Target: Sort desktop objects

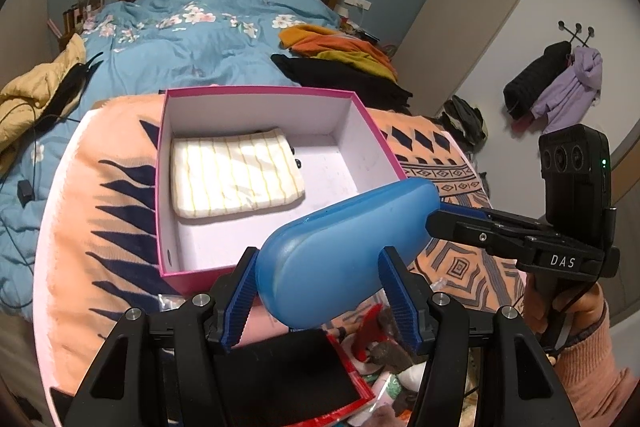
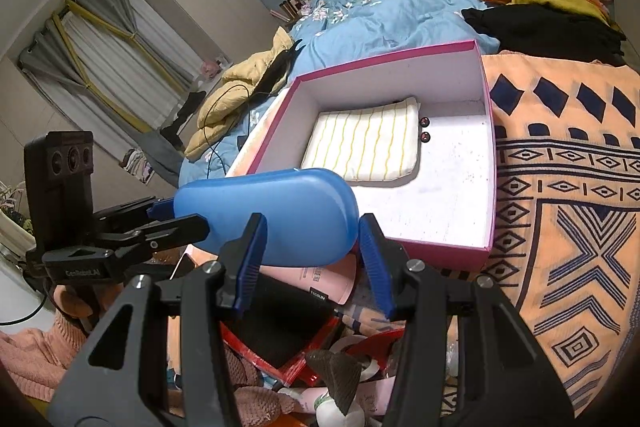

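Blue case [image 1: 344, 251] is hanging above the pink box's [image 1: 276, 91] near corner, each end lying between a gripper's pads. Left gripper [image 1: 320, 297] and right gripper [image 2: 310, 259] are both closing partway on it, jaws touching its sides. Striped pouch [image 1: 236, 173] is lying inside the box.

Bed [image 1: 208, 39], curtains [image 2: 104, 55], hung coats [image 1: 556, 83]
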